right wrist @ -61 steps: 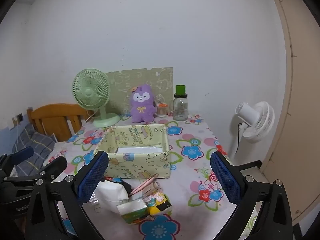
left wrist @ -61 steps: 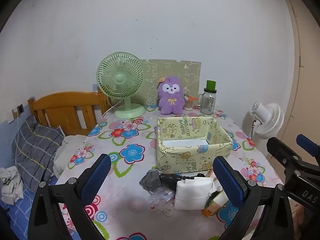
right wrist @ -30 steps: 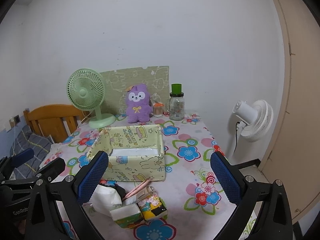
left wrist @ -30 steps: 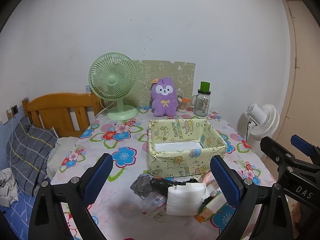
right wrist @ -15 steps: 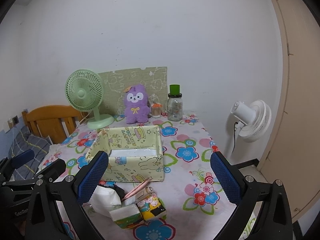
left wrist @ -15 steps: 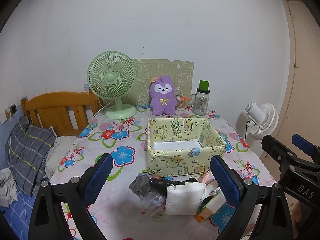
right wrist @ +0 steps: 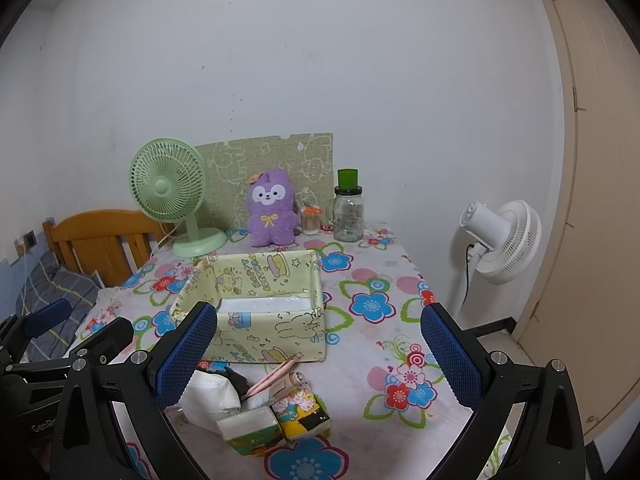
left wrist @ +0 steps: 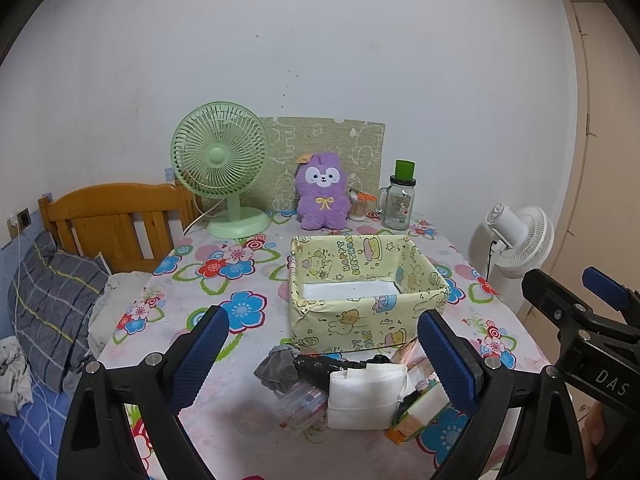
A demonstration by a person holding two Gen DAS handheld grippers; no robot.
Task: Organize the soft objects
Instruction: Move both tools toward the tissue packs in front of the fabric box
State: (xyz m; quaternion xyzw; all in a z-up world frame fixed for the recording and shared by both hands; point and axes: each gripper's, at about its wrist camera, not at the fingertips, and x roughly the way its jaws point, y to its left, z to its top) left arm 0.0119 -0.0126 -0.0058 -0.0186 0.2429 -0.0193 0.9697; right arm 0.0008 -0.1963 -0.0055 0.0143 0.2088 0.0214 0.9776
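Observation:
A yellow cartoon-print box (left wrist: 368, 312) stands open in the middle of the flowered table; it also shows in the right wrist view (right wrist: 256, 320). In front of it lies a pile: a white folded cloth (left wrist: 366, 398), a grey sock (left wrist: 278, 366), a black item (left wrist: 320, 366), a clear plastic bag (left wrist: 300, 404) and tissue packs (right wrist: 276, 420). My left gripper (left wrist: 324, 356) is open and empty, above the pile's near side. My right gripper (right wrist: 318, 350) is open and empty, held above the pile to the right of the left one.
A purple plush (left wrist: 322, 192), a green desk fan (left wrist: 222, 168), a glass jar with a green lid (left wrist: 400, 200) and a patterned board stand at the table's back edge. A white floor fan (right wrist: 500, 240) stands right of the table. A wooden headboard and bedding (left wrist: 60, 296) are on the left.
Both grippers have drifted slightly back and up from the table; the box and pile look a little farther. Both stay open and empty. Nothing on the table has moved.

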